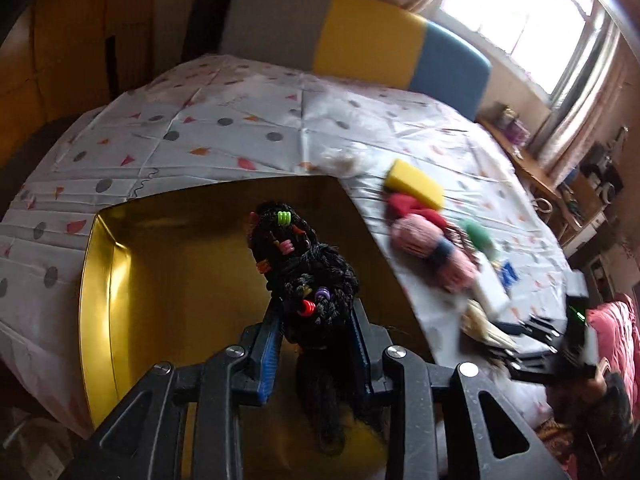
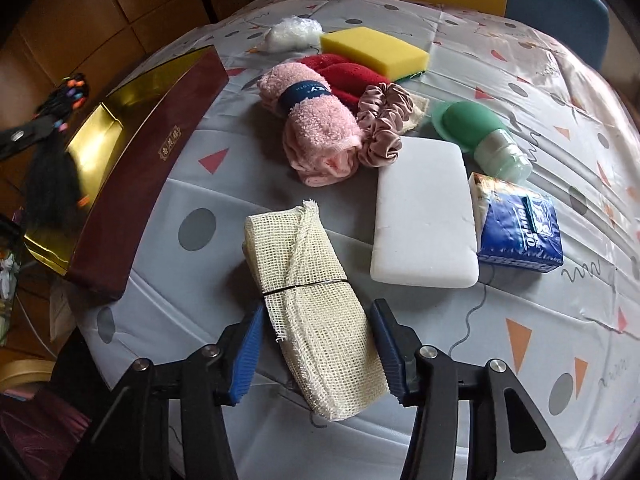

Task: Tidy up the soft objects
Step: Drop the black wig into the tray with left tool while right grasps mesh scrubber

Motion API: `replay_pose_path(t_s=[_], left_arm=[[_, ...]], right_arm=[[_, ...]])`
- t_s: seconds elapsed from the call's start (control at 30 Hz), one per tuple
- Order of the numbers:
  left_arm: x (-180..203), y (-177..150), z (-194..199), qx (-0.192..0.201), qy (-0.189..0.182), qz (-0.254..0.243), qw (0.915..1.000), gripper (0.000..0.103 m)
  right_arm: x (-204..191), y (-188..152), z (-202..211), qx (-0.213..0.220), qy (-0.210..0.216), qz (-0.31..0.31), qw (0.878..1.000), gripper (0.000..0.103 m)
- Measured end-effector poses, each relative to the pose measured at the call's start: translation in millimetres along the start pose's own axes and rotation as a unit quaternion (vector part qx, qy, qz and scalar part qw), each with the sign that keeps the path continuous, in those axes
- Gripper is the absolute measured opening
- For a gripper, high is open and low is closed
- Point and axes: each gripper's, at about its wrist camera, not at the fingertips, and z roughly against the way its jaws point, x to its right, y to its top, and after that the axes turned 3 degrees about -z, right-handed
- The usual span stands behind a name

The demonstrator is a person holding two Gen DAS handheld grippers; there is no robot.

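Observation:
My left gripper [image 1: 316, 316] is shut on a black braided hair piece [image 1: 308, 272] with coloured beads, held above the gold inside of a box [image 1: 168, 272]. The hair piece also shows in the right wrist view [image 2: 56, 152], over the same red-sided box [image 2: 140, 168]. My right gripper [image 2: 318, 344] is open, its jaws either side of a cream mesh cloth bundle [image 2: 308, 280] lying on the table. Beyond it lie a pink rolled towel [image 2: 316, 128], a red cloth [image 2: 348, 72], a yellow sponge [image 2: 372, 50], a pink scrunchie [image 2: 380, 124] and a white sponge block [image 2: 424, 216].
A green squeeze bottle [image 2: 480, 136], a blue tissue pack [image 2: 516, 224] and a clear plastic wad [image 2: 292, 32] also lie on the patterned tablecloth [image 2: 540, 320]. A grey, yellow and blue chair back [image 1: 360, 36] stands behind the table. Shelves [image 1: 580, 200] stand at right.

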Motion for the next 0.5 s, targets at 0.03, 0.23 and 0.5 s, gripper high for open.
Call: replay_pose_path(t_s=[0.03, 0.23, 0.5], left_arm=[[-2.9, 5.6, -10.2, -0.004, -0.001, 0.003, 1.0000, 0.031], [0.1, 22.6, -56.4, -0.019, 0.010, 0.000, 0.9998, 0.035], [7.8, 26.5, -62.0, 0.001, 0.014, 0.027, 0.9995, 0.047]], right_arm=[[1.2, -1.2, -0.3, 0.000, 0.000, 0.000, 1.000, 0.053], [-2.9, 3.9, -5.3, -0.001, -0.005, 0.008, 1.000, 0.054], [-9.5, 3.3, -10.3, 0.000, -0.019, 0.026, 0.999, 0.055]])
